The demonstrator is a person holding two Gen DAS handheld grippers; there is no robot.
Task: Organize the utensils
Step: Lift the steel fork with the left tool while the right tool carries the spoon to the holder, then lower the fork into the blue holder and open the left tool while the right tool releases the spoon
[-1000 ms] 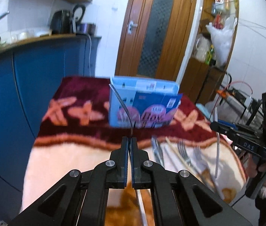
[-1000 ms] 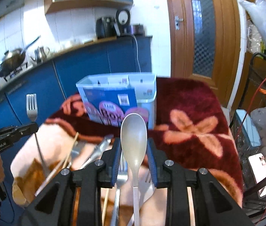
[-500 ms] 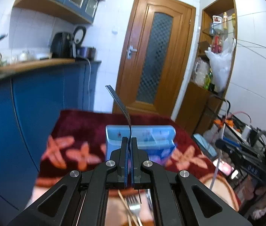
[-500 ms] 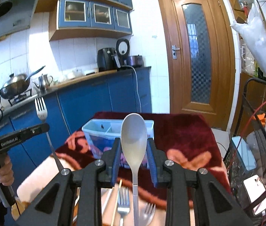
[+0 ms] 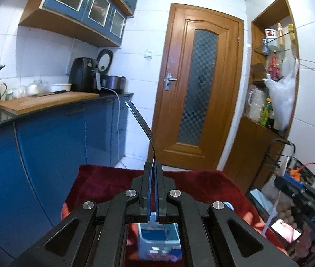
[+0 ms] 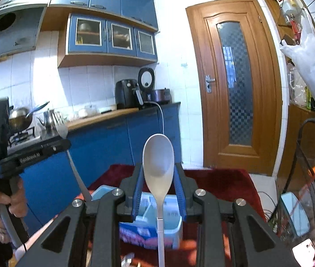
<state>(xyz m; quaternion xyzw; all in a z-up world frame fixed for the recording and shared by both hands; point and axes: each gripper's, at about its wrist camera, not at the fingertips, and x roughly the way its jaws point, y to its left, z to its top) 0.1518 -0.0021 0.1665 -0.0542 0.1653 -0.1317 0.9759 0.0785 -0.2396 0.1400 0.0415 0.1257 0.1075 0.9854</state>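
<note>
My left gripper point(image 5: 153, 166) is shut on a metal fork point(image 5: 140, 125), seen edge-on, tines up. The fork's handle hangs down over the light blue divided utensil box point(image 5: 157, 240) below the fingers. My right gripper point(image 6: 158, 173) is shut on a white spoon point(image 6: 158, 158), bowl up; its handle points down over the same box point(image 6: 170, 224). The left gripper with its fork point(image 6: 60, 128) also shows at the left of the right wrist view.
The box stands on a dark red flowered cloth point(image 5: 104, 182) over the table. Blue kitchen cabinets point(image 5: 46, 146) run along the left. A wooden door point(image 5: 197, 93) is behind, shelves and a wire rack point(image 6: 308, 178) to the right. A phone point(image 5: 285, 233) lies at the right.
Both grippers have risen and tilted upright, carrying the fork and the spoon up from the table to above the utensil box. The box now sits below the fingers.
</note>
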